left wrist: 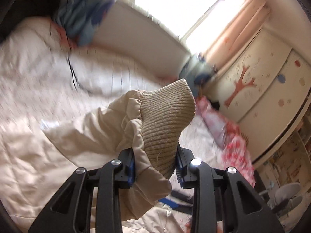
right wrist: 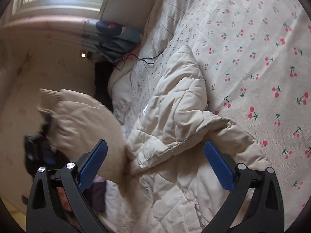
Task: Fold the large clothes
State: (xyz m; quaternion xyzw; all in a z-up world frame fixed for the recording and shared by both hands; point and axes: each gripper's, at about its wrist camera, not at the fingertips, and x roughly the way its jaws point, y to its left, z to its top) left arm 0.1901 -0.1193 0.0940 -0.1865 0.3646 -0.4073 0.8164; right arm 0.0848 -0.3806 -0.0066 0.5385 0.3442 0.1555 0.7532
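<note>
A bed (right wrist: 252, 38) fills most of both views, covered by a white sheet printed with small red cherries. Beyond it stand a pale wardrobe (left wrist: 262, 81) painted with a reddish tree and coloured dots, and a bright window (left wrist: 184, 5) with a pink curtain beside it. Spread over the sheet lies the task's thing, a large cream quilted jacket (right wrist: 178, 106), rumpled, with its body folded over itself near the middle of the bed and one sleeve lifted off the bed toward the left of the right wrist view. A heap of blue and grey clothes (right wrist: 116, 36) sits at the far end of the bed by the wall, and a pink patterned pillow (left wrist: 229, 132) lies near the wardrobe. A thin black cable (right wrist: 147, 58) trails across the sheet just beside the heap. The left gripper (left wrist: 155, 167) has its jaws narrowed onto the sleeve's ribbed knit cuff (left wrist: 167, 120), the blue pads pressing the fabric from both sides so the cuff stands up in front of the camera. The right gripper (right wrist: 155, 163) hangs just above the jacket's body with its jaws spread wide and nothing between the blue pads (right wrist: 219, 167).
</note>
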